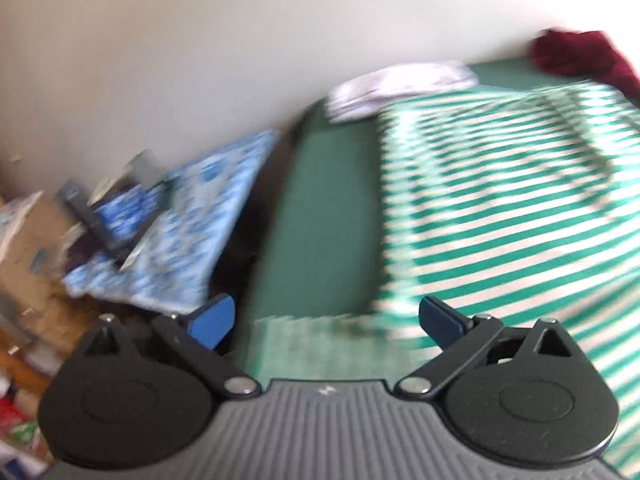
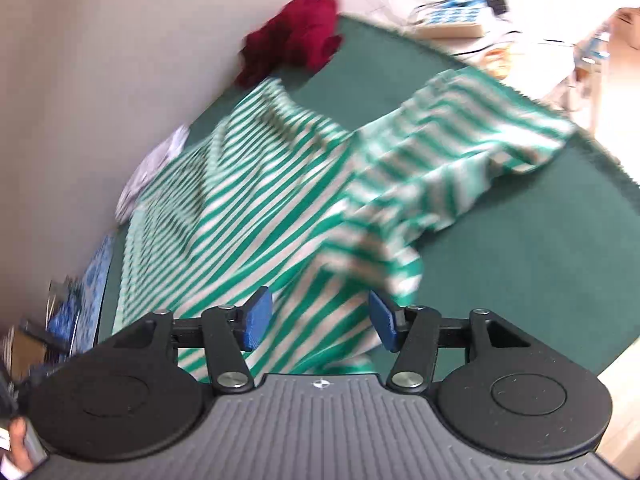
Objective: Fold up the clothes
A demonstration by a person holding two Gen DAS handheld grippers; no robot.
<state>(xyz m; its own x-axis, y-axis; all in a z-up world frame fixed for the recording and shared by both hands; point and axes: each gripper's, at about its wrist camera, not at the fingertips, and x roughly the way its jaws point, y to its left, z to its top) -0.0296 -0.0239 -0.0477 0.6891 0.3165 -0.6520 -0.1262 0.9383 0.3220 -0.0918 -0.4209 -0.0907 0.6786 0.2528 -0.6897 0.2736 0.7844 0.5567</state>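
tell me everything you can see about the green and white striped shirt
The striped shirt looks like soft knit fabric in green and white bands. It lies spread but rumpled on the dark green table cover, one part bunched and folded over toward the far right edge. Its near hem sits between the blue pads of the open right gripper, not pinched. A red garment lies at its far end, a white cloth beside it by the wall.
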